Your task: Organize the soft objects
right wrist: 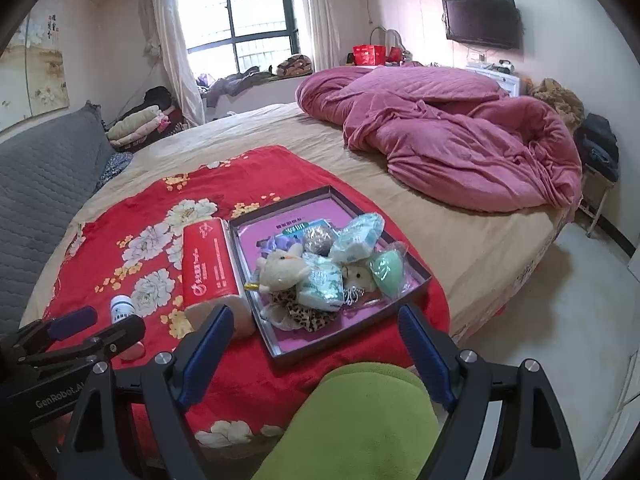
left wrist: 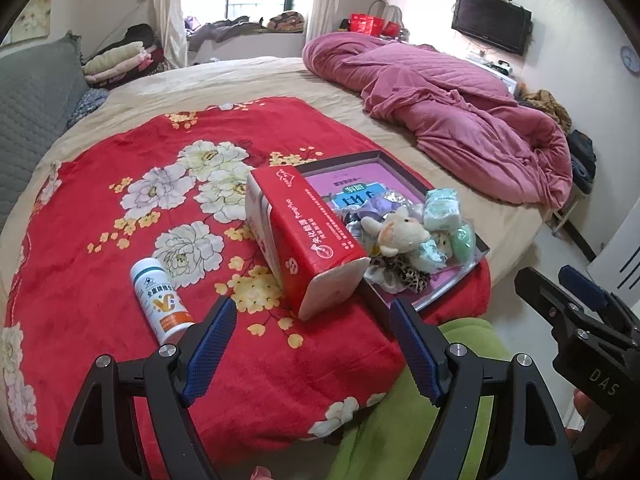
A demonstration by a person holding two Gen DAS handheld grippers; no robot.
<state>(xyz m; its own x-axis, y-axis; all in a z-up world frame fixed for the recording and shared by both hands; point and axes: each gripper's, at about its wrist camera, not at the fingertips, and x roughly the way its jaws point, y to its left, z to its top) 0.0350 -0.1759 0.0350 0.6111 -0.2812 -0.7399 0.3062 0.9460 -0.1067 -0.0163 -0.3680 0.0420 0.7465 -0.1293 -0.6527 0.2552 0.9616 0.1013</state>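
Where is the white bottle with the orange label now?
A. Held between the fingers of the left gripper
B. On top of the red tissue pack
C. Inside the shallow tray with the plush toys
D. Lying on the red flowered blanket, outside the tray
D. The white bottle lies on the red flowered blanket, left of the red tissue pack and outside the tray; the open left gripper holds nothing.

Daylight from window [right wrist: 240, 20], sharp, fisheye-warped edges

In front of you, the shallow tray [right wrist: 240, 248] on the red blanket holds a cream plush toy [right wrist: 282, 266], leopard-print cloth [right wrist: 308, 318], wrapped tissue packs [right wrist: 356, 236], and a mint-green sponge [right wrist: 386, 272], all heaped touching.
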